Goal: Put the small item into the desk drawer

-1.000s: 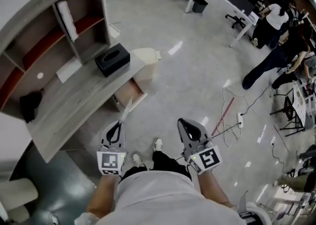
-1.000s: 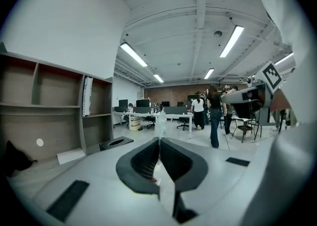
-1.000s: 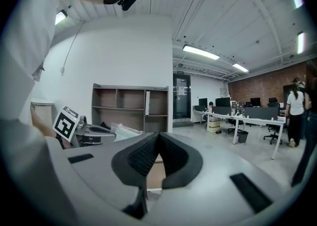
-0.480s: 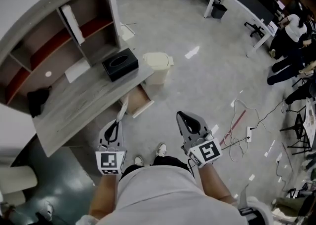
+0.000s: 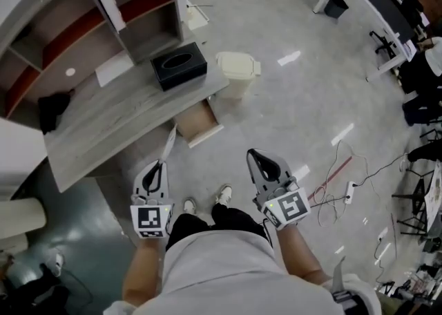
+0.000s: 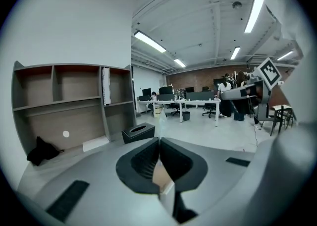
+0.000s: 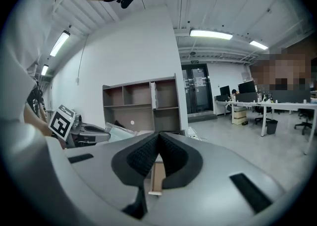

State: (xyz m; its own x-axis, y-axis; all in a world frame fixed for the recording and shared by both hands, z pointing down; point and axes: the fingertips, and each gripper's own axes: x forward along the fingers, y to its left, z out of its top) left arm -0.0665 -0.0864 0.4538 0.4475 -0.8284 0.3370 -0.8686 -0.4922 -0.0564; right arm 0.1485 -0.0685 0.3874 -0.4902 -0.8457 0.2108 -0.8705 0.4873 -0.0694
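In the head view, the desk drawer (image 5: pixel 198 123) stands pulled open under the grey desk top (image 5: pixel 117 123), its light wood inside showing. My left gripper (image 5: pixel 160 166) is shut on a thin, pale, see-through strip (image 5: pixel 168 145) that sticks out past its tips toward the drawer, still short of it. In the left gripper view the strip (image 6: pixel 159 127) rises from the closed left gripper (image 6: pixel 159 140). My right gripper (image 5: pixel 253 155) hangs over the floor to the right of the drawer. In the right gripper view the right gripper (image 7: pixel 159 135) is shut with nothing in it.
A black tissue box (image 5: pixel 179 66) and white paper (image 5: pixel 114 68) lie on the desk, below open shelves (image 5: pixel 83 23). A cream bin (image 5: pixel 238 72) stands beside the desk end. Cables and a power strip (image 5: pixel 349 186) lie on the floor at right. The person's shoes (image 5: pixel 221 195) are just below the drawer.
The desk, drawer and bin have slid right and nearer in the head view as the person stepped closer. Both grippers stay shut, the strip still in the left one.
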